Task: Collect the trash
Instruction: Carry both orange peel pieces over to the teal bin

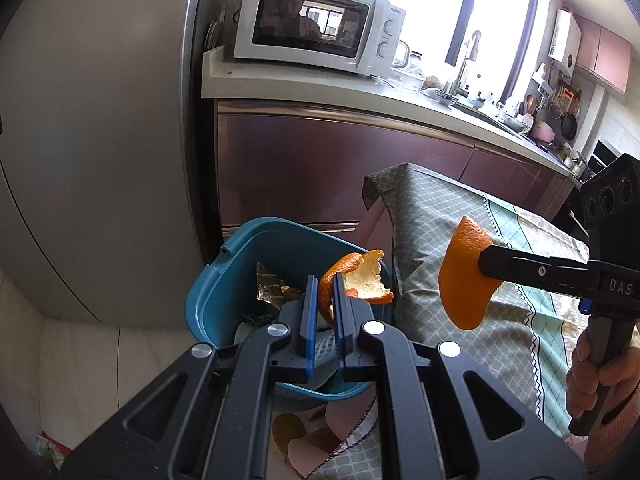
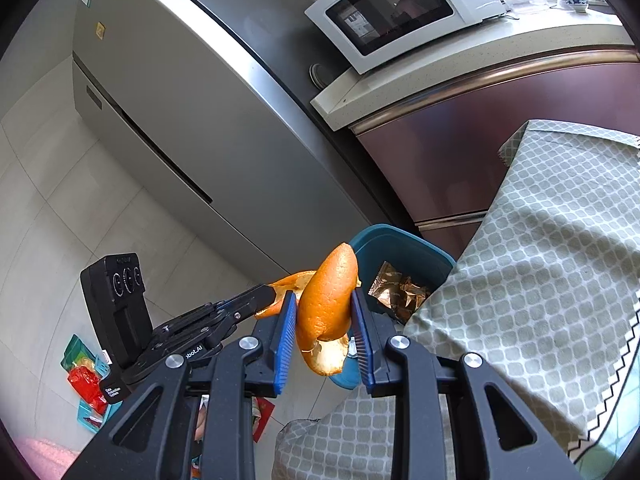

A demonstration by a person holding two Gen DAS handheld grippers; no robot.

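Note:
My left gripper (image 1: 326, 286) is shut on a curled piece of orange peel (image 1: 360, 276), held over the teal trash bin (image 1: 224, 292) on the floor. A brown foil wrapper (image 1: 272, 288) and other scraps lie inside the bin. My right gripper (image 2: 324, 312) is shut on a larger orange peel (image 2: 326, 308), held above the table's edge beside the bin (image 2: 384, 240). In the left wrist view that peel (image 1: 464, 276) hangs from the right gripper's black fingers (image 1: 516, 266). The left gripper (image 2: 268, 296) with its peel (image 2: 290, 280) shows in the right wrist view too.
A table with a grey-green patterned cloth (image 1: 460, 224) stands right of the bin. A grey fridge (image 2: 168, 92), maroon cabinets (image 1: 320, 160) and a counter with a white microwave (image 1: 316, 28) lie behind. Colourful wrappers (image 2: 86, 380) litter the tiled floor. A hand (image 1: 600, 376) grips the right handle.

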